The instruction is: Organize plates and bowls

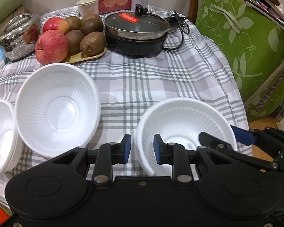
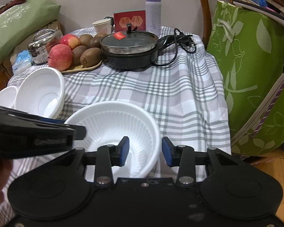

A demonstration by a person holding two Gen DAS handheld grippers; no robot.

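Fingers of both grippers, left (image 1: 142, 148) and right (image 2: 145, 151), spread, straddling the near bowl's (image 2: 111, 121) rim.

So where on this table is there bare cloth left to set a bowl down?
Bare cloth lies mid-table, between the electric pot, the near bowl and the table's right edge by the green bag. The left is crowded: stacked bowls, fruit tray.

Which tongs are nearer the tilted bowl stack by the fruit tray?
Left. The left tongs straddle the near bowl's rim, beside the tilted stack; the right tongs grip its far side.
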